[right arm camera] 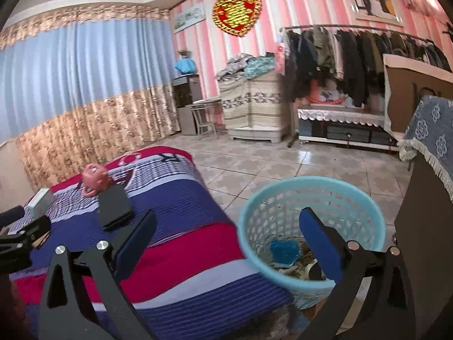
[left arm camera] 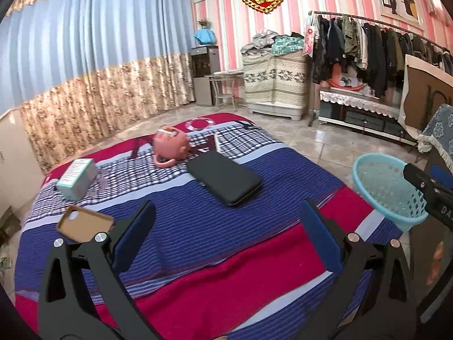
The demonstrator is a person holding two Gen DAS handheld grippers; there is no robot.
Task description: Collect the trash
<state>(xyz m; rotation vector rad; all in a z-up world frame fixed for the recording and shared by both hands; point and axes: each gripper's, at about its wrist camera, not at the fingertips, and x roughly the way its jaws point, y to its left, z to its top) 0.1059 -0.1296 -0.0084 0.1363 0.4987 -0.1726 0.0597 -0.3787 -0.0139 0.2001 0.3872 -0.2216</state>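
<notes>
A light blue mesh basket [right arm camera: 311, 218] stands on the floor beside the bed and holds a blue wrapper [right arm camera: 284, 252] and other scraps. It also shows in the left wrist view [left arm camera: 388, 189]. My right gripper [right arm camera: 226, 232] is open and empty, its right finger over the basket's mouth. My left gripper [left arm camera: 226, 221] is open and empty above the striped bedspread [left arm camera: 198, 226]. On the bed lie a brown phone case [left arm camera: 85, 222], a teal box [left arm camera: 77, 178], a black wallet-like case [left arm camera: 225, 178] and a pink piggy bank [left arm camera: 170, 146].
A brown cabinet with a blue cloth [right arm camera: 430, 141] stands right of the basket. A clothes rack [left arm camera: 376, 45], a low TV stand [left arm camera: 359, 110] and a covered chest [left arm camera: 274, 82] line the far wall. Tiled floor [right arm camera: 269, 164] lies between them and the bed.
</notes>
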